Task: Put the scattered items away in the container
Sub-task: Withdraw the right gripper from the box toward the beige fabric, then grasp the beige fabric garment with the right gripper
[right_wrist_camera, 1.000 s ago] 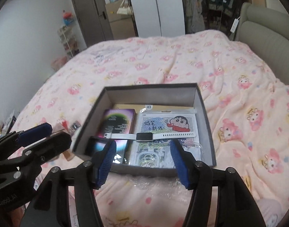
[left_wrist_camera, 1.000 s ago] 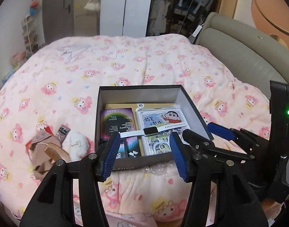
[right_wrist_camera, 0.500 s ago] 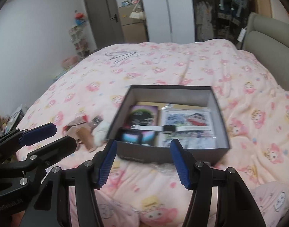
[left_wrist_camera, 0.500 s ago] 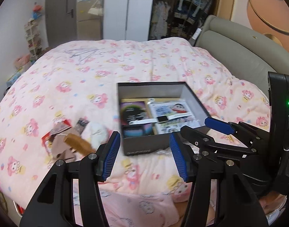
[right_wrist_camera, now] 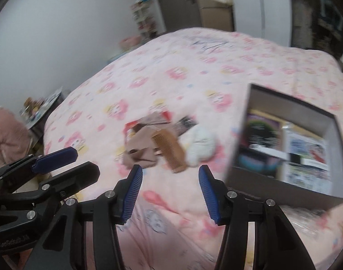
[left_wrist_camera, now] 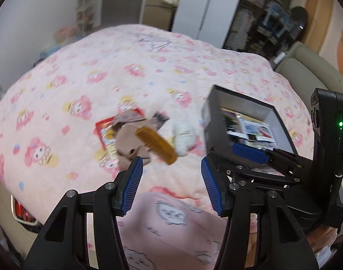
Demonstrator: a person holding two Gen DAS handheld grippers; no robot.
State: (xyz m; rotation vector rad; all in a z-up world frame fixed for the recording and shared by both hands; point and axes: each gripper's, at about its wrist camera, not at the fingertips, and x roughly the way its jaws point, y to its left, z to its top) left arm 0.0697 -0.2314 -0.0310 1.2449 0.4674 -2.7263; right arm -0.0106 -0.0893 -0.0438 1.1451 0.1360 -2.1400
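Observation:
A pile of loose items lies on the pink bedspread: an amber comb [left_wrist_camera: 157, 145] [right_wrist_camera: 169, 153], a beige cloth [left_wrist_camera: 128, 144] [right_wrist_camera: 142, 144], a white plush [left_wrist_camera: 182, 138] [right_wrist_camera: 200, 145], a red packet [left_wrist_camera: 104, 127] and a small dark packet [left_wrist_camera: 160, 119]. The grey box [left_wrist_camera: 218, 132] [right_wrist_camera: 281, 184] sits to their right, with cards and a watch inside. My left gripper [left_wrist_camera: 170, 181] hovers open just short of the pile. My right gripper [right_wrist_camera: 169, 187] also hovers short of it, its jaws closing with nothing between them. Both views are blurred.
The bed's near edge, with a folded pink blanket [left_wrist_camera: 171, 220], lies under the grippers. A grey headboard [left_wrist_camera: 306, 72] rises behind the box. At the far side stand a wardrobe [left_wrist_camera: 203, 9], a door and shelves. A low table [right_wrist_camera: 43, 110] stands left of the bed.
Both grippers swung left from above the box toward the pile, so the box now sits at the right of each view. The right jaws stand a little narrower.

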